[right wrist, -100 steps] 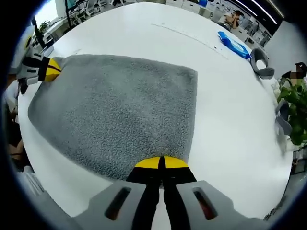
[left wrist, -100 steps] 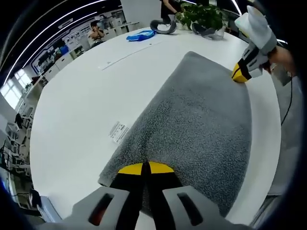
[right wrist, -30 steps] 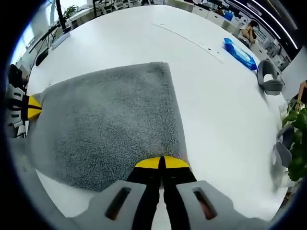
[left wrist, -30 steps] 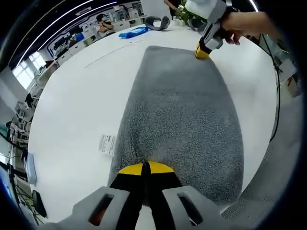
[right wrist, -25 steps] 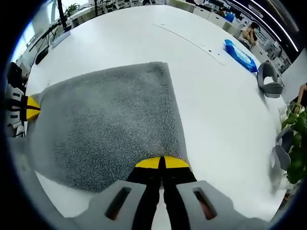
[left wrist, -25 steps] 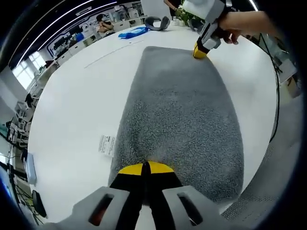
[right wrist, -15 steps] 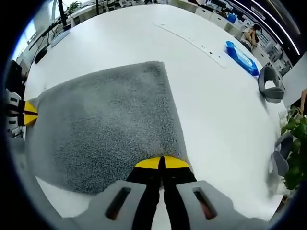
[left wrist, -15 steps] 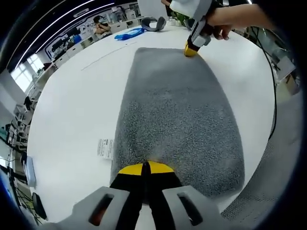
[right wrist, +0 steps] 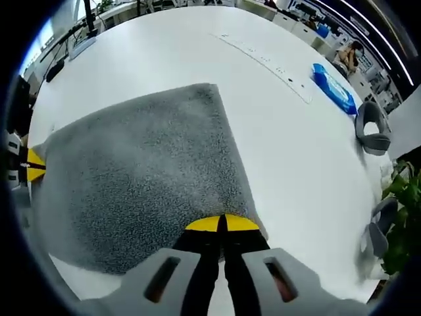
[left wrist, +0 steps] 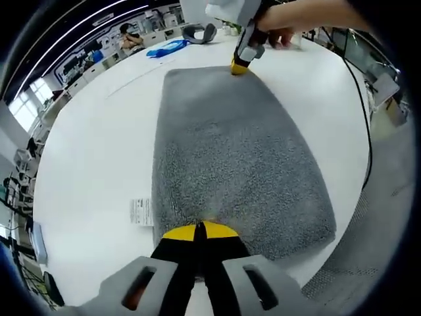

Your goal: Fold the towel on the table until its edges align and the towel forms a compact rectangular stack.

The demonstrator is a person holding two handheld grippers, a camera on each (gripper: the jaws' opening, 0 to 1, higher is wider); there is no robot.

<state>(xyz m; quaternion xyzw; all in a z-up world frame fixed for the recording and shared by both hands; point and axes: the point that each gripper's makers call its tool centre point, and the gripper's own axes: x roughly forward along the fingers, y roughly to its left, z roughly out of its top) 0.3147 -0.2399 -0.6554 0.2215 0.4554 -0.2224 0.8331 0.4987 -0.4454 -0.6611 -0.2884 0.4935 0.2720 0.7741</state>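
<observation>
A grey towel point(left wrist: 230, 145) lies folded flat on the white table point(left wrist: 92, 138). In the left gripper view my left gripper point(left wrist: 200, 230) is shut on the towel's near edge, and my right gripper point(left wrist: 238, 65), held by a hand, pinches the far edge. In the right gripper view the towel point(right wrist: 138, 171) spreads to the left, with my right gripper point(right wrist: 222, 224) shut on its near corner. My left gripper point(right wrist: 31, 164) is shut on the towel's far-left edge there. A white label point(left wrist: 140, 212) sticks out from the towel's left side.
A blue pouch point(right wrist: 334, 80) and a grey headset point(right wrist: 371, 125) lie on the far part of the table. Green plant leaves point(right wrist: 400, 224) stand at the right. A black cable point(left wrist: 362, 112) runs past the table edge. A person sits far off in the room.
Both views have shifted as the hands moved. In the left gripper view the right gripper now sits further left and higher. The towel has been dragged with both edges still held.
</observation>
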